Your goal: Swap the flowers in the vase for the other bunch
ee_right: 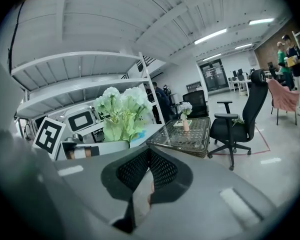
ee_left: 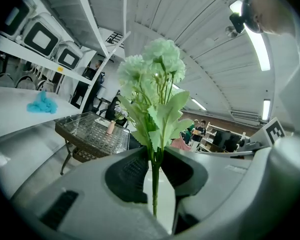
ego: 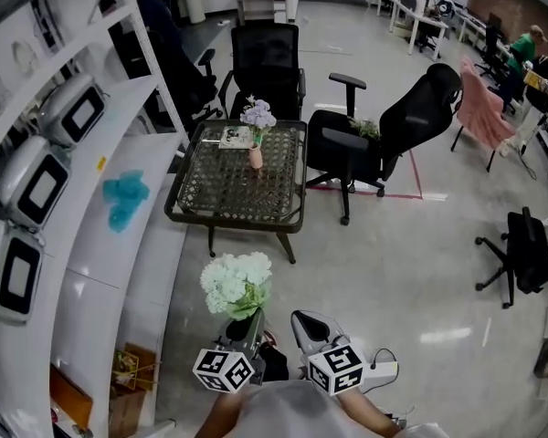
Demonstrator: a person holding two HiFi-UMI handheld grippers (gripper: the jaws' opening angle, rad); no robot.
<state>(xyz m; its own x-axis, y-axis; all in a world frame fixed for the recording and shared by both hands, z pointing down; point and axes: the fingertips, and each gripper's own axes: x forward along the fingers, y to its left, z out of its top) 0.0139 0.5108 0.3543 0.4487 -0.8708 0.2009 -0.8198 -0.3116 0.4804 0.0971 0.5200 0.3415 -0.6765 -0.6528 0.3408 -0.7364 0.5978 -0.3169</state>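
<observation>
Far left in the head view runs the white shelf point(ego: 119, 245) with a blue clump point(ego: 125, 199) lying on it. Next come the left tongs point(ego: 245, 328). From above, only their marker cube and top show, and the pale green bunch point(ego: 237, 281) blocks any sight of the grip. The left gripper view settles it: the pads pinch the bunch's thin stem, with the blooms standing upright above them and the stem's lower end poking out below.

In the middle and well ahead, the tabletop point(ego: 242, 190) carries the pink vase point(ego: 256, 158). It stands upright with the purple flowers point(ego: 258, 114) in it and a booklet point(ego: 235, 137) just beside. In the left gripper view that vase is tiny, with the green leaves crowding against its flowers.

Further right, the right tongs point(ego: 303, 323) hang beside the bunch. Their own view shows the pads pressed together on nothing, and a pinkish patch behind them is too blurred to name. A black office chair point(ego: 393, 126) sits to the right of the tabletop. The person is cut off at the bottom edge, so only the forearms show.
</observation>
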